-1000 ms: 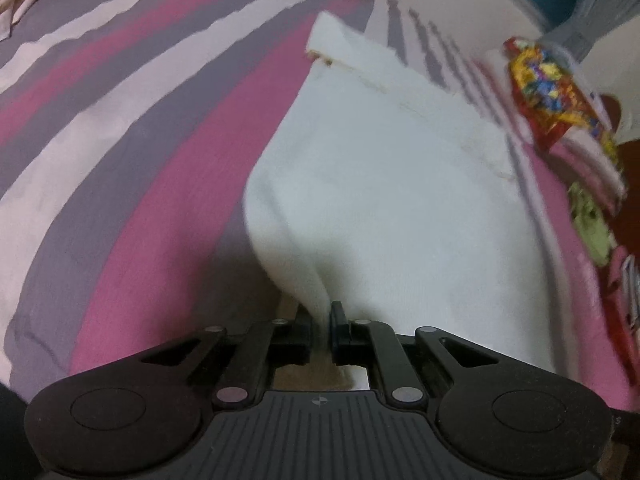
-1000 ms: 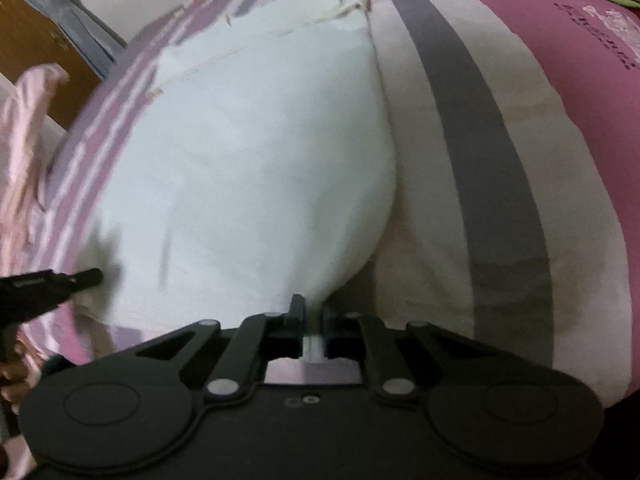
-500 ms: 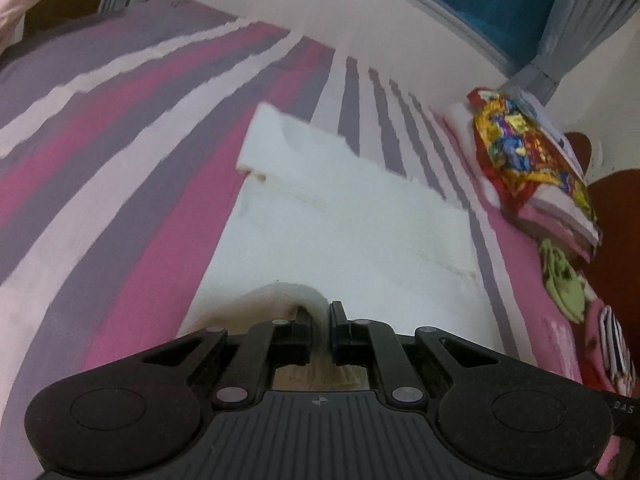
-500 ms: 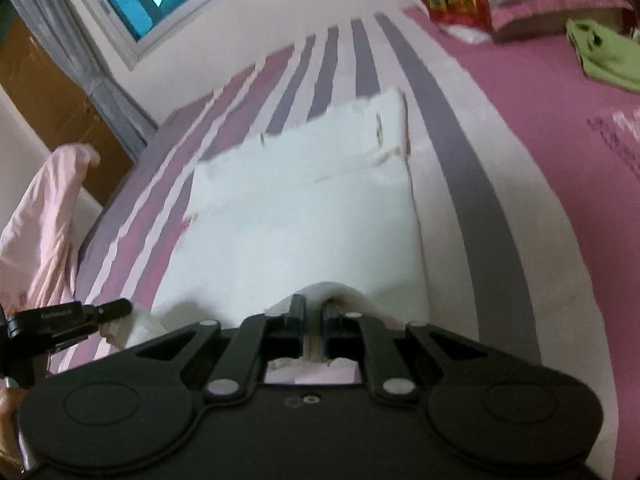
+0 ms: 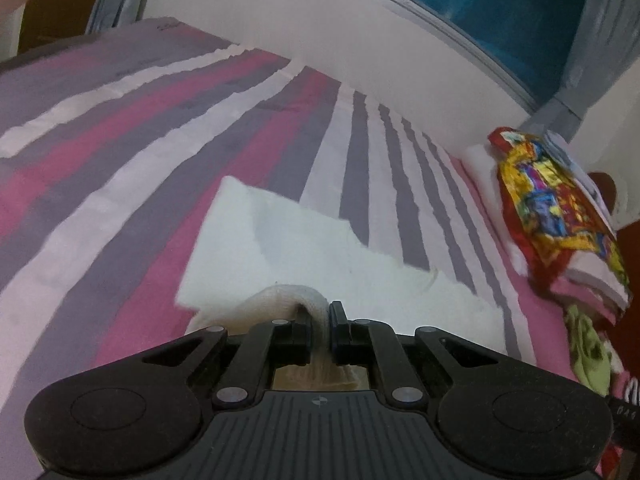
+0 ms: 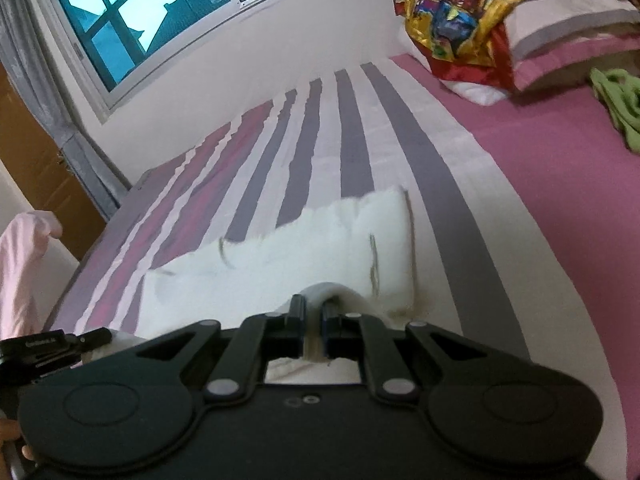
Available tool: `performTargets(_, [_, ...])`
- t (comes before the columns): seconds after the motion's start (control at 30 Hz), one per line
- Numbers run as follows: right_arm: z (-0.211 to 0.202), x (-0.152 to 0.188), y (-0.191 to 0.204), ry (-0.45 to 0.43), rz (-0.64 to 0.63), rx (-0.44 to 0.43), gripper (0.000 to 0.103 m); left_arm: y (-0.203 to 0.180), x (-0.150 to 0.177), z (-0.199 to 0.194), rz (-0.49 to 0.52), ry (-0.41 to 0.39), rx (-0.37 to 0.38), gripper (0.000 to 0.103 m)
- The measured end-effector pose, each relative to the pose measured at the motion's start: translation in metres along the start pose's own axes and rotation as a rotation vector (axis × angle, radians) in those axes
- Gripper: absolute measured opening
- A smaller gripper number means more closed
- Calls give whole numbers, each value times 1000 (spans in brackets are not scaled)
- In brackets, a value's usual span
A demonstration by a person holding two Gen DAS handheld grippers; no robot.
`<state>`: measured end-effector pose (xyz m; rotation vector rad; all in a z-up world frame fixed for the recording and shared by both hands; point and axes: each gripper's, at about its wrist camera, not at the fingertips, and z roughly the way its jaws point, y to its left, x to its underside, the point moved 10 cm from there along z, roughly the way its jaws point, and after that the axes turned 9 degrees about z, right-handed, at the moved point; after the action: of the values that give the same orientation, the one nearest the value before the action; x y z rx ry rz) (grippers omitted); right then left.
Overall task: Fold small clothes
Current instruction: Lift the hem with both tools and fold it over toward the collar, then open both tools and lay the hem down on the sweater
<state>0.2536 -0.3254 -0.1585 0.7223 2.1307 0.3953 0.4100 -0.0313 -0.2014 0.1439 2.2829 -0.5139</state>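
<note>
**Garment drawn back and folded over on the bed**

A second ago the white garment (image 5: 320,264) filled both views, lifted and hanging close to the cameras; it now lies lower and farther off on the striped bedsheet (image 5: 120,184), its near edge doubled over; the left tool (image 5: 320,320) and the right tool (image 6: 314,312) have pulled back across the bed with that edge pinched, the cloth curling over each tip; both views have tilted upward, so the window (image 6: 132,20), the wall and the colourful pile (image 6: 452,20) of bedding have come into sight; more of the sheet shows beyond the garment.
</note>
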Motion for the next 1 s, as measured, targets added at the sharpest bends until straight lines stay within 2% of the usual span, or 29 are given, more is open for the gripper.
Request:
performTargets(0.1, [28, -16, 0, -10, -36, 15, 9, 1, -21, 32, 4, -14, -16, 8])
performTargets(0.2, [54, -35, -2, -16, -9, 13, 9, 2, -35, 59, -14, -9, -20, 8])
performTargets(0.4, [110, -52, -24, 40, 51, 61, 9, 12, -38, 113, -75, 98, -56, 9])
performTargets(0.43, [117, -51, -29, 49, 64, 74, 13, 14, -38, 118, -104, 109, -53, 9])
performTargets(0.47, [123, -51, -33, 61, 80, 78, 15, 15, -39, 120, -127, 115, -53, 9])
performTargets(0.53, [130, -52, -38, 64, 91, 96, 26, 13, -41, 123, -126, 123, -57, 9])
performTargets(0.67, [136, -64, -36, 40, 69, 118, 27, 8, -55, 117, -105, 104, -41, 9])
performTargets(0.77, [131, -76, -29, -8, 17, 140, 34, 9, -67, 116, -122, 95, -32, 10])
performTargets(0.8, [130, -78, -28, -21, 4, 148, 43, 10, -70, 117, -109, 91, -48, 24])
performTargets(0.83, [131, -80, -26, -24, -12, 154, 46, 11, -73, 115, -92, 80, -68, 38])
performTargets(0.87, [133, -80, -24, -23, -31, 161, 45, 13, -75, 112, -84, 67, -86, 77])
performTargets(0.9, [133, -80, -24, -23, -46, 171, 44, 16, -77, 106, -83, 37, -117, 93])
performTargets(0.97, [133, -81, -22, -24, -61, 176, 44, 17, -85, 95, -42, -17, -132, 93])
performTargets(1.0, [131, -81, -20, -30, -69, 169, 44, 16, -86, 93, -22, -13, -130, 93])
